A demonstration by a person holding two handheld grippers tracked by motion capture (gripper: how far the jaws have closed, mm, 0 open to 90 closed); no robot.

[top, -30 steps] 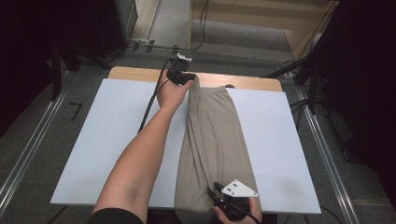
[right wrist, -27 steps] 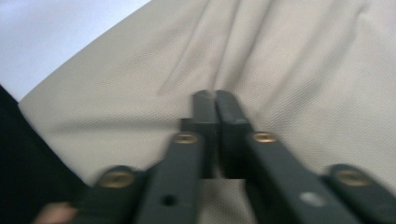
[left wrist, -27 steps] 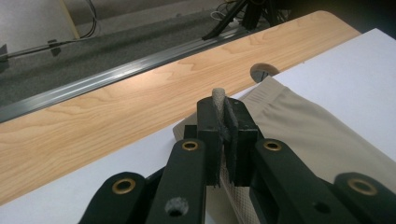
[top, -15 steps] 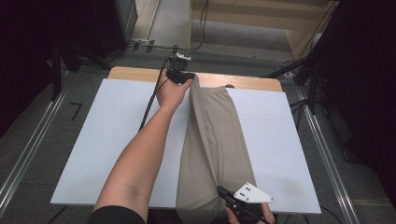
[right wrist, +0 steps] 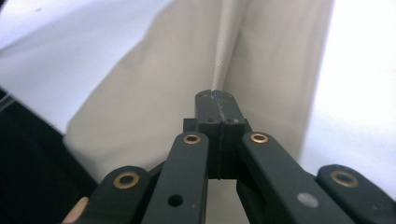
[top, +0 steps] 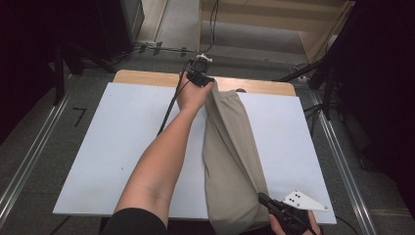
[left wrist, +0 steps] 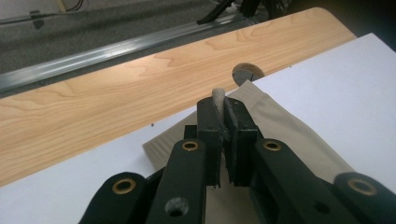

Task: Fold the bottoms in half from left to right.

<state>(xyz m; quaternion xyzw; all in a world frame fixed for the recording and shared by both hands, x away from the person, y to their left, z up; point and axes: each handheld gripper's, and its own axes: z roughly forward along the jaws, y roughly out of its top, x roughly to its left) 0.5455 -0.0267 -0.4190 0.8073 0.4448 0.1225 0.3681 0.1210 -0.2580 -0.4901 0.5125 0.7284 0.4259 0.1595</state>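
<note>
From the high view I see a white board [top: 122, 147] laid over a wooden table [top: 147, 77], with a folded beige cloth [top: 230, 156] running lengthwise down its middle. My left gripper [top: 201, 78] pinches the cloth's far end and my right gripper [top: 266, 200] its near end. In the left gripper view, the left gripper [left wrist: 224, 116] is clamped on a raised fold of cloth [left wrist: 289, 135]. In the right gripper view, the right gripper [right wrist: 217, 100] is clenched tight on a cloth [right wrist: 140, 102] ridge.
</note>
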